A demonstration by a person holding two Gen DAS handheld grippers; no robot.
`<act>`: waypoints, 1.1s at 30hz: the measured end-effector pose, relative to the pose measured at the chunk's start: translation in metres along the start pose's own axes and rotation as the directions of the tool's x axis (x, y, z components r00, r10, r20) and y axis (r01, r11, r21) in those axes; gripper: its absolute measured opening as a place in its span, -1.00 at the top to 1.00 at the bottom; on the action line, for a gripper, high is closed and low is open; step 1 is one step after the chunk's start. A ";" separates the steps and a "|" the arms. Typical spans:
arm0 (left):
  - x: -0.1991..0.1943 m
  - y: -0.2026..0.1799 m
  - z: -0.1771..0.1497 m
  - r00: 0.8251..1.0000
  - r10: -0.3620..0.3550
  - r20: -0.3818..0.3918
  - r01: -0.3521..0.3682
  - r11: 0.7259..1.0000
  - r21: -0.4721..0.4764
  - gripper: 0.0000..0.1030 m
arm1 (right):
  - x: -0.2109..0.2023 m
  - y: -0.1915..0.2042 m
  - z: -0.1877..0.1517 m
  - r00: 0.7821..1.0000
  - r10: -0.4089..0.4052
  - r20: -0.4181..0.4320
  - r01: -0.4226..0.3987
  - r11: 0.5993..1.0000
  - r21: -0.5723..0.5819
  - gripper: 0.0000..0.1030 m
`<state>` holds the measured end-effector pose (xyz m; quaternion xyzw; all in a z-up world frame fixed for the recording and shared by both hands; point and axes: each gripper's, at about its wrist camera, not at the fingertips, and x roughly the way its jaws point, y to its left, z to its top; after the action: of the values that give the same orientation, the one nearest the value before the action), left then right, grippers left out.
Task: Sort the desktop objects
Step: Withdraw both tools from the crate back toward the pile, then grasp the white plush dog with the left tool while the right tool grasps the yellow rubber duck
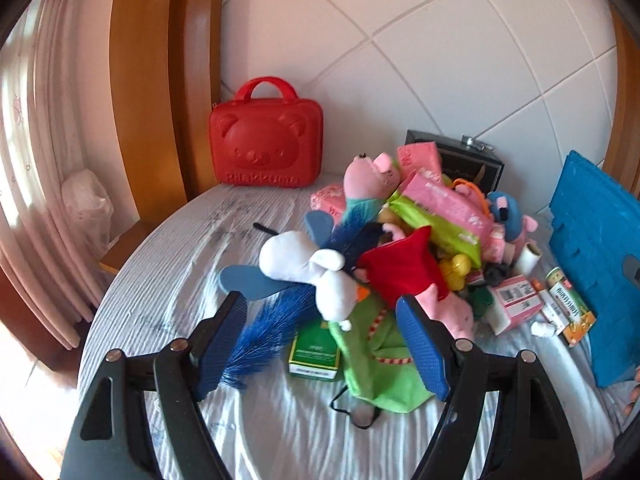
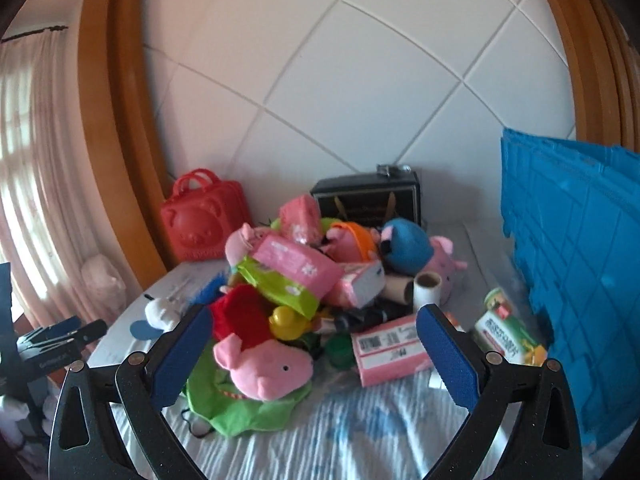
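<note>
A heap of toys and boxes lies on the cloth-covered table [image 1: 168, 280]. In the left wrist view my left gripper [image 1: 320, 344] is open above a white plush [image 1: 308, 272] with blue fur, a green box [image 1: 314, 354] and a green cloth [image 1: 376, 360]. A pink pig plush in red [image 1: 404, 272] lies by the right finger. In the right wrist view my right gripper [image 2: 316, 356] is open, with the pink pig plush [image 2: 268, 368] and a pink box [image 2: 390, 350] between its fingers. A yellow duck [image 2: 286, 322] sits behind them. Neither gripper holds anything.
A red bear case [image 1: 266, 148] stands at the back left against the wall. A black box [image 2: 368, 196] stands behind the heap. A blue crate [image 2: 572, 280] stands on the right, with a green juice carton [image 2: 508, 336] beside it. The left gripper shows at the left edge of the right wrist view [image 2: 60, 340].
</note>
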<state>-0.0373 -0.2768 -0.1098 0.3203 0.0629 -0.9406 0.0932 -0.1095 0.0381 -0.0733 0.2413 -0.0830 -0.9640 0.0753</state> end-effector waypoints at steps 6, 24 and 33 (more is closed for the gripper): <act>0.055 0.025 -0.004 0.995 -0.016 -0.095 0.010 0.998 -0.064 -0.49 | 0.033 -0.018 -0.024 0.984 -0.117 -0.134 0.124 0.992 0.038 -1.00; 0.181 -0.005 0.010 0.967 0.041 -0.250 -0.067 0.993 -0.097 -0.36 | 0.136 -0.068 -0.039 0.925 -0.131 -0.357 0.146 0.989 0.016 -1.00; 0.186 -0.017 0.006 0.970 0.008 -0.243 -0.013 1.000 -0.017 0.19 | 0.184 -0.048 -0.047 0.891 -0.005 -0.453 0.029 0.999 0.046 -0.93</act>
<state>-0.1892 -0.2862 -0.2188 0.4323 0.0808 -0.8933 0.0927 -0.2528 0.0448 -0.2067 0.4617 -0.0856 -0.8794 0.0781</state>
